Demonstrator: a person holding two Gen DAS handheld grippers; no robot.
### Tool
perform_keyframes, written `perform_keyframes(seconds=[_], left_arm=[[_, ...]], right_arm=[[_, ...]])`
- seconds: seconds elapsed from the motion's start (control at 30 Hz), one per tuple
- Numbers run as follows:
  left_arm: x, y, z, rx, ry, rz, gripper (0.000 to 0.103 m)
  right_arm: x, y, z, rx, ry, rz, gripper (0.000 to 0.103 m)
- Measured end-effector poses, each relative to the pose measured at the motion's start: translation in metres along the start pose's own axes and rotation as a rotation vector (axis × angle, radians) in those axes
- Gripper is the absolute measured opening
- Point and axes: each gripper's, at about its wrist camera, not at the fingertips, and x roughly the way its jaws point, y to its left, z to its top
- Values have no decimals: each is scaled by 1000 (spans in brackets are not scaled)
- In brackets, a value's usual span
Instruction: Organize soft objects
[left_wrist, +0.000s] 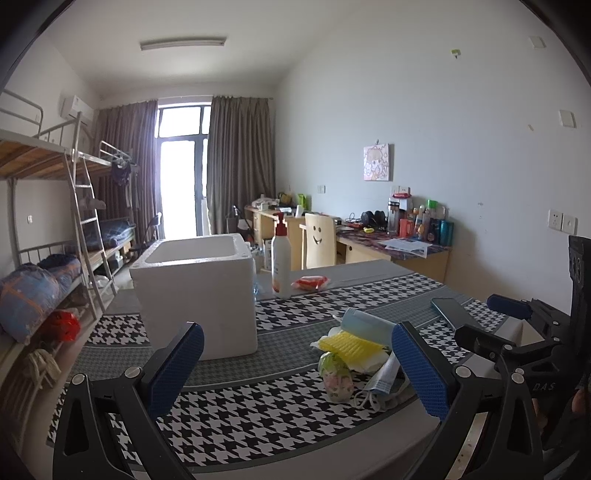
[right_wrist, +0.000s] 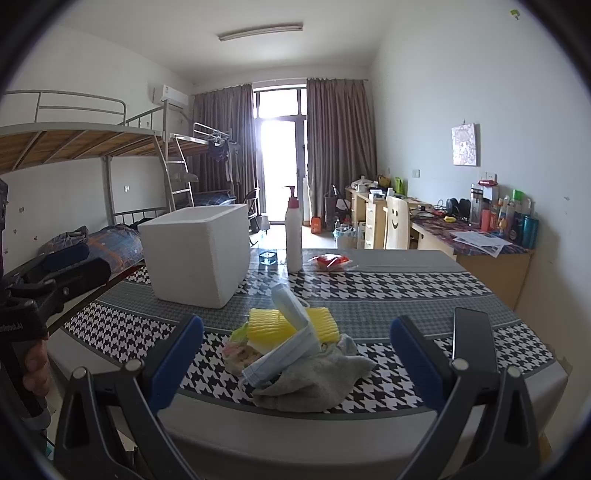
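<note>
A pile of soft things lies near the front of the houndstooth-covered table: a yellow sponge, a blue face mask, a grey cloth and a small floral pouch. In the left wrist view the sponge, mask and pouch lie between the fingers, nearer the right one. My left gripper is open and empty. My right gripper is open and empty, just in front of the pile. A white foam box, open on top, stands behind at the left.
A white pump bottle and a red packet stand at the table's far side. A dark phone lies right of the pile. A small blue glass sits behind the box. Bunk beds are left, desks and a chair right.
</note>
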Motion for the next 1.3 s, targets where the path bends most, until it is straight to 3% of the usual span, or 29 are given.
perform_keyframes(seconds=[1.3], left_arm=[[44, -14, 0, 16, 113, -36, 102]], right_arm=[[29, -14, -3, 21, 73, 6, 102]])
